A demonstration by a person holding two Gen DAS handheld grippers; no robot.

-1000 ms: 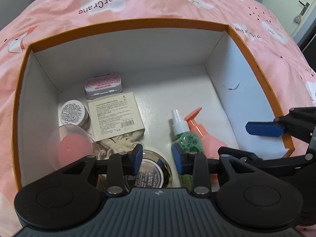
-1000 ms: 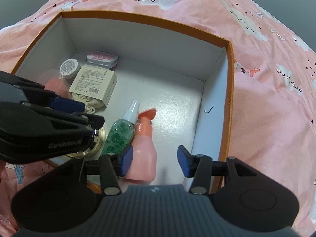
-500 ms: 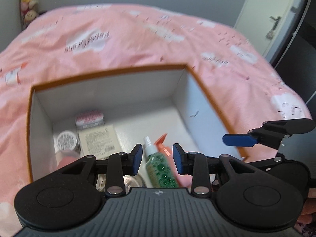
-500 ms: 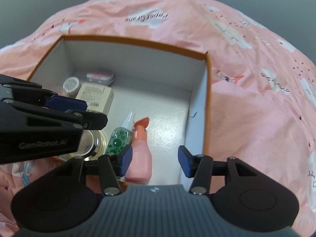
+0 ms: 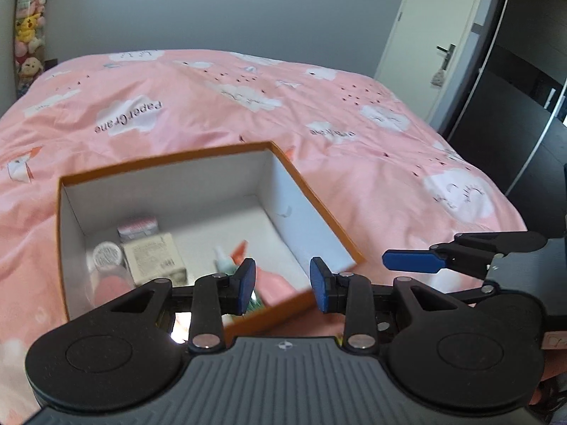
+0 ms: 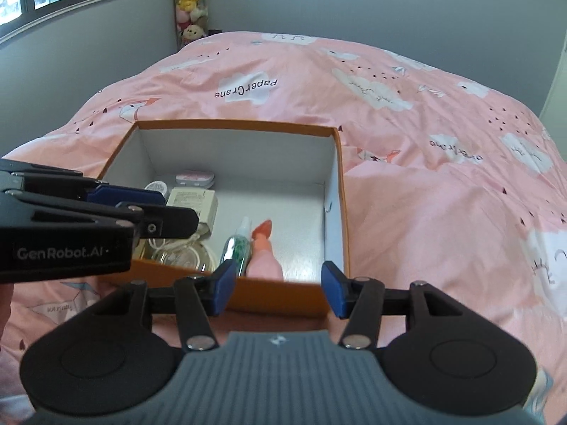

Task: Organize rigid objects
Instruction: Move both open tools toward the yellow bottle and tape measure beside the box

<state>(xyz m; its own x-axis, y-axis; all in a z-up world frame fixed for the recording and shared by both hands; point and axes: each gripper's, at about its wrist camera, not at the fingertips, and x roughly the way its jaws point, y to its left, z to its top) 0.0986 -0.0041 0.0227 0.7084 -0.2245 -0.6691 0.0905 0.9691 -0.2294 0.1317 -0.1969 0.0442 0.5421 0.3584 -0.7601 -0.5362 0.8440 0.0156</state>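
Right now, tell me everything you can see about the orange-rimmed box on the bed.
The open orange-rimmed cardboard box has white inner walls and floor and no lid. It sits flat on the pink patterned bedspread. Small toiletries lie along its left side and middle, while its right part is bare. A small dark mark shows on the right inner wall. Neither gripper touches it.

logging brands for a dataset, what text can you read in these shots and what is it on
"PaperCrane", seen upside down: on a white cloud of the pink bedspread.
"GenRobot.AI": on the side of the left gripper, in the right wrist view.
Label on the small carton in the box: printed lines, too small to read.
Lids of the tin and the round jar: too small to read.
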